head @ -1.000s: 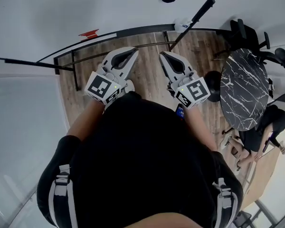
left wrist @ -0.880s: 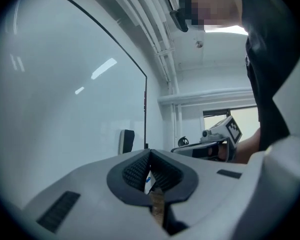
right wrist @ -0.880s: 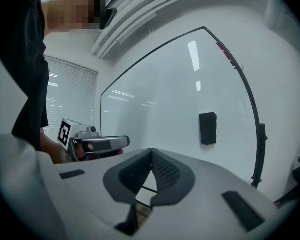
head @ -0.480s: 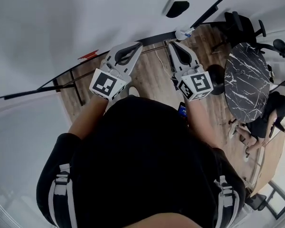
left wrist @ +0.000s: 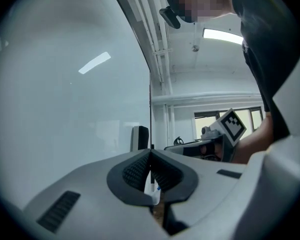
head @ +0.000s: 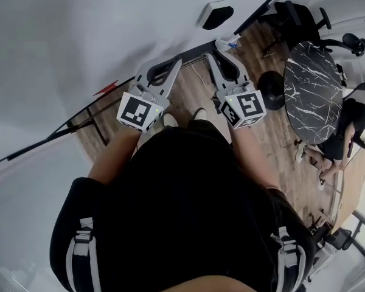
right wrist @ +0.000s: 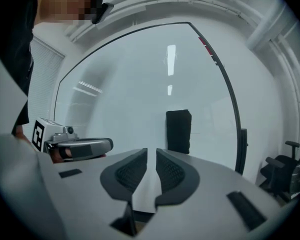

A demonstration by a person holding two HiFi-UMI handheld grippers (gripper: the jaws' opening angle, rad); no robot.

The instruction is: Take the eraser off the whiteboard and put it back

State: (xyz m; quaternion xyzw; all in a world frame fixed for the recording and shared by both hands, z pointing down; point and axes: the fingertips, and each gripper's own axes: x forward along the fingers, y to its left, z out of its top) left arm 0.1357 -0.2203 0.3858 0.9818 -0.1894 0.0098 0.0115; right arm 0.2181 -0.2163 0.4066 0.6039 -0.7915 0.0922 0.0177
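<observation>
Two grippers reach out side by side from a person (head: pixel 182 212) toward the whiteboard (head: pixel 73 29), which fills the upper left of the head view. The board's dark frame (right wrist: pixel 242 149) arches over the top of the right gripper view and drops down its right side. Bare white surface lies open all round the eraser (right wrist: pixel 178 130). Wood floor (head: pixel 188 93) shows between the person and the foot of the board. A round marble table (head: pixel 313 90) with dark chairs (head: pixel 292 14) stands well apart at the right of the head view, and a second person (head: pixel 353 123) is seated at the right edge.

Both forearms (head: pixel 109 157) stretch forward, marker cubes (head: pixel 140 111) nearest the body and jaws pointing roughly level at the board. The left gripper (head: pixel 174 62), centre-left in the head view, is clenched, its ribbed pads (left wrist: pixel 137 171) meeting tip to tip with nothing between them. The right gripper (head: pixel 217 52), just to its right, has just been opening: a narrow slit parts its pads (right wrist: pixel 170 173), and nothing stands in it.

The eraser, a black upright block with a pale side, is stuck on the board. It sits near the top centre of the head view, and in the right gripper view just above the jaws, near the frame's right side. Neither gripper touches it.
</observation>
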